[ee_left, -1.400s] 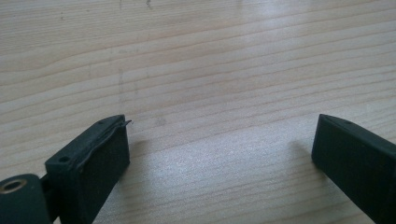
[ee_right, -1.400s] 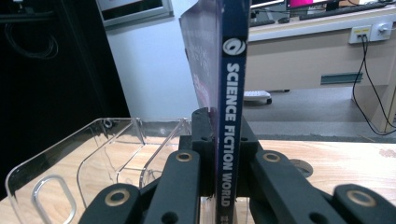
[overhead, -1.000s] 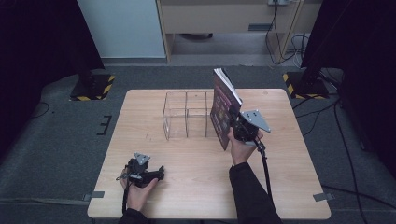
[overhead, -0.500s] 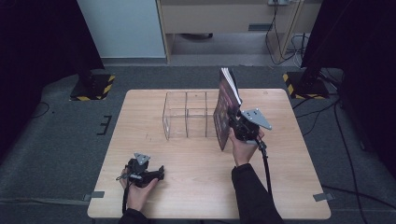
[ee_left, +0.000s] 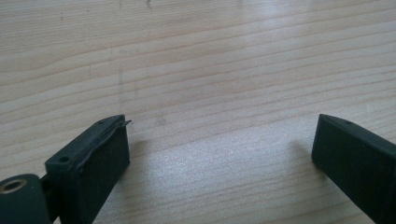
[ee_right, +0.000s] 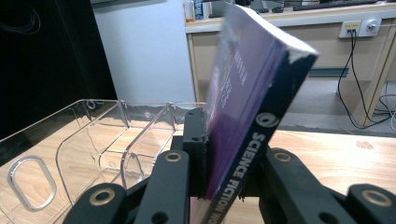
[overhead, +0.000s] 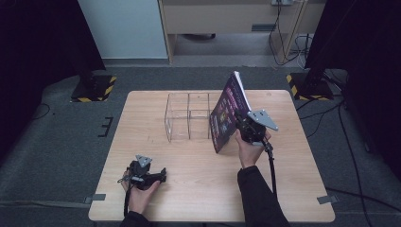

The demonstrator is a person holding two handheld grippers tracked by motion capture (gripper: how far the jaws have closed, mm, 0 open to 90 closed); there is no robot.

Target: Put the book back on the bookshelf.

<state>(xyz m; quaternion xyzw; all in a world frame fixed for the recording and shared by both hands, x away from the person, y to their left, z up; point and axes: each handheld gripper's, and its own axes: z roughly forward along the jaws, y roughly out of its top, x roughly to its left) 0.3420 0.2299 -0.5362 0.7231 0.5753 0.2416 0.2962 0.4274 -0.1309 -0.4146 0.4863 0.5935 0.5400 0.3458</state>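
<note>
The book point(overhead: 227, 113), a dark purple paperback with "SCIENCE FICTION" on its spine, has tipped a little further toward the clear organizer point(overhead: 188, 116) than it stood a second ago, its top edge now leaning leftward over the organizer's right-hand compartment while its lower edge hangs just off that compartment's right wall, above the wooden table point(overhead: 293, 189). The right gripper point(overhead: 247, 128) pinches the book near its spine; in the right gripper view its two black jaws press on either cover of the book point(ee_right: 254, 98), with the organizer point(ee_right: 93, 140) lying left of and beyond them. The right hand point(overhead: 249, 149) reaches in from the table's near edge, forearm angled forward, wrist raised so the gripper's grey plate faces up, to the right of the organizer; it has shifted only slightly. The left gripper point(overhead: 150, 176) has not moved: it lies low on the table well in front of the organizer and nearer its left end, held in the left hand point(overhead: 139, 191), jaws pointing right. In the left gripper view its jaws stand spread wide over bare wood point(ee_left: 210, 70), nothing between them.
</note>
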